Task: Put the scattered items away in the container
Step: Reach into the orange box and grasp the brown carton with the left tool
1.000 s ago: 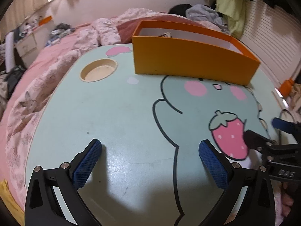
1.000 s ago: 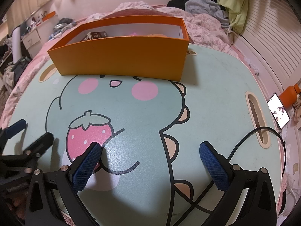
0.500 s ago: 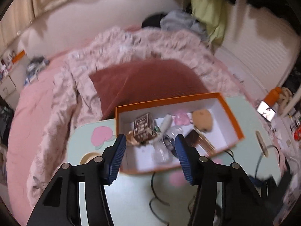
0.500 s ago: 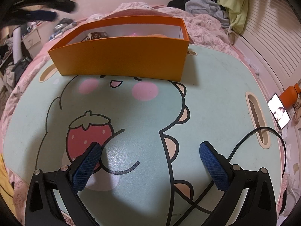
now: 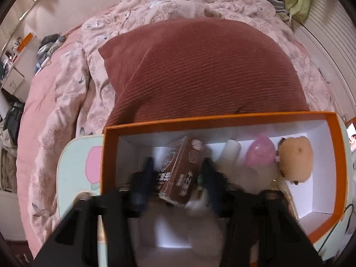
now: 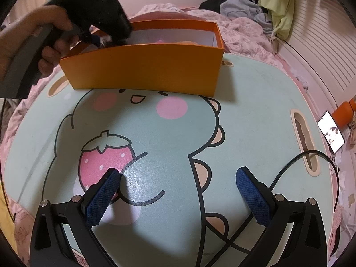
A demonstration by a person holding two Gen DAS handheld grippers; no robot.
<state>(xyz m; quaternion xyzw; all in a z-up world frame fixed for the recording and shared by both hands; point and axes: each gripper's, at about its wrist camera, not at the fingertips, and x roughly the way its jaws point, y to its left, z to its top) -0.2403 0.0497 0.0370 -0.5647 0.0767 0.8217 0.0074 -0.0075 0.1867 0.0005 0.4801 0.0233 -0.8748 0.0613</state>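
The orange box (image 5: 333,155) with a white inside stands at the far side of the cartoon table; it also shows in the right wrist view (image 6: 142,69). Inside lie a brown carton (image 5: 178,175), a white tube (image 5: 231,153), a pink pouch (image 5: 260,153) and a tan plush (image 5: 296,158). My left gripper (image 5: 178,178) reaches down into the box, blurred, its fingers on either side of the brown carton; contact is unclear. It shows from outside in the right wrist view (image 6: 100,37). My right gripper (image 6: 175,191) is open and empty above the table.
A dark red pillow (image 5: 204,66) and a pink floral quilt (image 5: 73,93) lie behind the box. A black cable (image 6: 287,173) runs over the table's right side by a slot (image 6: 304,140). A phone (image 6: 331,131) and an orange bottle (image 6: 344,113) lie off to the right.
My left gripper rose from the table's front, swung over the box and has dropped into it with its fingers narrowed around the brown carton. My right gripper has not moved.
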